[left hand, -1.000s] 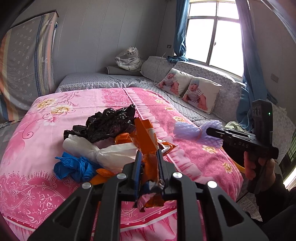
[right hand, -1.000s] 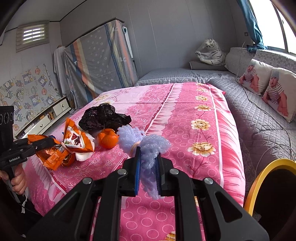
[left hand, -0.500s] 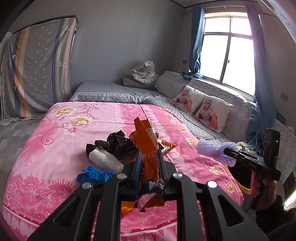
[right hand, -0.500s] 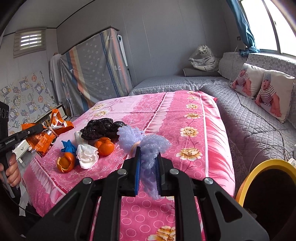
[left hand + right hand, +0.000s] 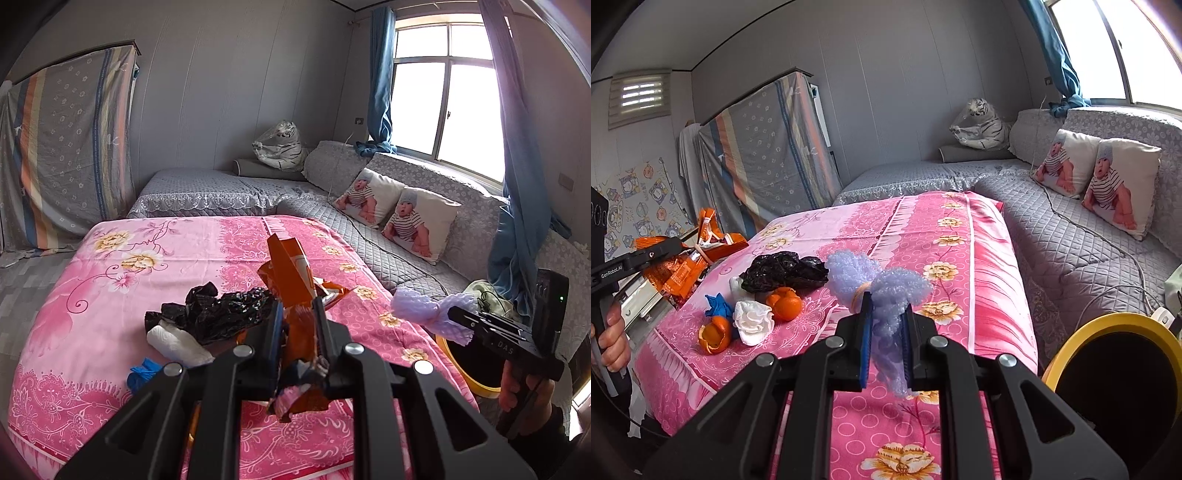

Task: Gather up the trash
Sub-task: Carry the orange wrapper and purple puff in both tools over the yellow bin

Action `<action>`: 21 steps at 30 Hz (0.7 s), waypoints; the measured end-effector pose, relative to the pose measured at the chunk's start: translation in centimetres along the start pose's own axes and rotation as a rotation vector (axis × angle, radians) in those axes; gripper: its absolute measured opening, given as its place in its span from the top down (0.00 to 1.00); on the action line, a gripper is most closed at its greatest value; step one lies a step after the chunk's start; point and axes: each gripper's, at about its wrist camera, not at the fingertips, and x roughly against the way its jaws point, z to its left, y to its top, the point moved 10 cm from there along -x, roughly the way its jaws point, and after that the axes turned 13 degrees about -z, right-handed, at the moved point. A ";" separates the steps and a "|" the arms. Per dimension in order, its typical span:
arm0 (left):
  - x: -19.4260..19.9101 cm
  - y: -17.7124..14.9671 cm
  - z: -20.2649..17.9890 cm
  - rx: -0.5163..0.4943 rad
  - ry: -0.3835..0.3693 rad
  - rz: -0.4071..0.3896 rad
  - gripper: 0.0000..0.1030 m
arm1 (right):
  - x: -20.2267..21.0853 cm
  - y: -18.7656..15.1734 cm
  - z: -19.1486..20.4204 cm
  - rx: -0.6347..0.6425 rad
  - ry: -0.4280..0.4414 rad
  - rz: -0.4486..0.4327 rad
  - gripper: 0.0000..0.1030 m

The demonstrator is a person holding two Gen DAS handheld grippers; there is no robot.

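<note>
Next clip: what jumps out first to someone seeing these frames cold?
Both grippers are loaded: the left gripper clamps an orange snack wrapper, the right gripper a lilac foam net. Behind them, leftover trash lies on the pink bedspread, with a yellow-rimmed bin at right.

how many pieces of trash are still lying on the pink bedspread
5: black plastic bag, tangerine, orange peel, white crumpled tissue, blue glove. A white roll beside the bag may be a sixth; more may be hidden.

wrapper (image 5: 291, 280): glossy orange foil — crinkled
net (image 5: 882, 291): lilac foam mesh, matt
bag (image 5: 786, 271): shiny black plastic film
tissue (image 5: 751, 321): soft white paper
sheet (image 5: 923, 236): pink printed cloth — matt
</note>
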 end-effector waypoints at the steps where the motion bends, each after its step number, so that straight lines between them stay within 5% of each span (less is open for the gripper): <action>1: -0.3 0.1 -0.5 -0.005 -0.010 0.003 0.85 | 0.1 0.0 -0.3 -0.004 -0.007 -0.001 0.88; 21: -5.9 2.1 -11.9 -0.148 -0.165 0.021 0.85 | 2.4 1.4 -7.9 -0.057 -0.178 -0.060 0.88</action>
